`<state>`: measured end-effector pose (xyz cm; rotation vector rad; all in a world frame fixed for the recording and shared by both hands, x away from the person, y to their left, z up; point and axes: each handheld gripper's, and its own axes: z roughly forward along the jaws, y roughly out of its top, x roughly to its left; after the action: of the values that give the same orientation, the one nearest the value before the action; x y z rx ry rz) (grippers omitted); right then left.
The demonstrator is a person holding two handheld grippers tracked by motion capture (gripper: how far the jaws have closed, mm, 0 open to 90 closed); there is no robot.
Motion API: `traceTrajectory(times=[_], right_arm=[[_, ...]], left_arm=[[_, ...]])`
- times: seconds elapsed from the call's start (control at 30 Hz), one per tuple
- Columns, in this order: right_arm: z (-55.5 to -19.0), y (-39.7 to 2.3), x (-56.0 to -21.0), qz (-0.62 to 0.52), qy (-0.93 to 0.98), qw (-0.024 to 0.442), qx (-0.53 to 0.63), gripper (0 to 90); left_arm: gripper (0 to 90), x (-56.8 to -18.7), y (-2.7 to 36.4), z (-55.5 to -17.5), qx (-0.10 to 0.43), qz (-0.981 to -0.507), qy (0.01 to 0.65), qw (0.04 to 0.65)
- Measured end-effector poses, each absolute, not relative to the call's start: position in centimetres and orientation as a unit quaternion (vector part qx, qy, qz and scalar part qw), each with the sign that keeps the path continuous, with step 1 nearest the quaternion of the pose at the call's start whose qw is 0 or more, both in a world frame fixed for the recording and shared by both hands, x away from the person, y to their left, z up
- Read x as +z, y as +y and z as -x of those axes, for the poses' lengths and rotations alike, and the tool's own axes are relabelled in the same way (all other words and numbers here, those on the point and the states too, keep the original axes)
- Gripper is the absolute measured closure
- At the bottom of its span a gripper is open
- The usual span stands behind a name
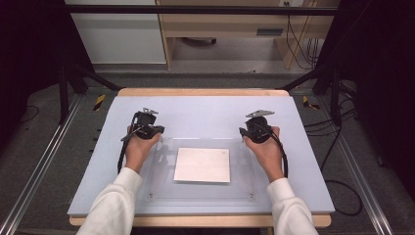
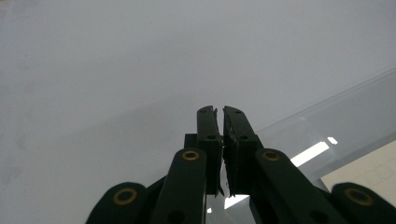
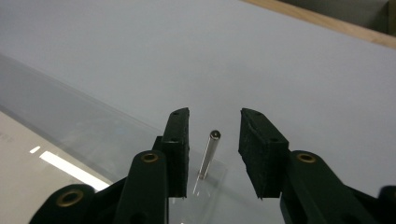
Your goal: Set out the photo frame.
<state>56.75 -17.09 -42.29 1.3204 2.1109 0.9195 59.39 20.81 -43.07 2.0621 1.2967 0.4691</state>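
Note:
A clear acrylic plate (image 1: 161,171) lies on the pale blue mat (image 1: 195,110), with a white square sheet (image 1: 202,165) on its middle. My left gripper (image 1: 157,130) rests by the plate's far left corner; its jaws are shut with nothing between them (image 2: 219,112). My right gripper (image 1: 243,132) is at the plate's far right corner. There it stands open (image 3: 215,122) around a thin upright metal post (image 3: 209,154) fixed in that corner, and neither pad touches the post.
The mat covers a wooden table whose far edge (image 1: 195,92) shows as a strip. Small screws sit in the plate's near corners (image 1: 251,196). Black frame bars and cables (image 1: 342,196) flank the table. Open mat lies beyond both grippers.

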Motion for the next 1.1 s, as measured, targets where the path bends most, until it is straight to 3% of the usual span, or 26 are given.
traceTrajectory(times=[0.3,0.6,0.77,1.1], right_arm=[[-49.1,-19.6,-40.9,-0.439,0.763,0.284,0.38,49.6],[-39.3,-22.5,-43.2,-0.385,0.775,0.292,0.406,38.3],[-35.5,-22.8,-44.7,-0.346,0.79,0.32,0.393,30.0],[-34.1,-21.1,-47.1,-0.294,0.821,0.329,0.363,25.5]], left_arm=[[85.0,-43.0,20.8,-59.9,0.172,-0.786,0.499,0.32],[84.9,-42.9,20.7,-60.4,0.168,-0.789,0.501,0.312],[84.9,-42.8,20.7,-60.4,0.169,-0.791,0.502,0.307],[84.9,-42.9,20.6,-60.5,0.166,-0.792,0.502,0.306]])
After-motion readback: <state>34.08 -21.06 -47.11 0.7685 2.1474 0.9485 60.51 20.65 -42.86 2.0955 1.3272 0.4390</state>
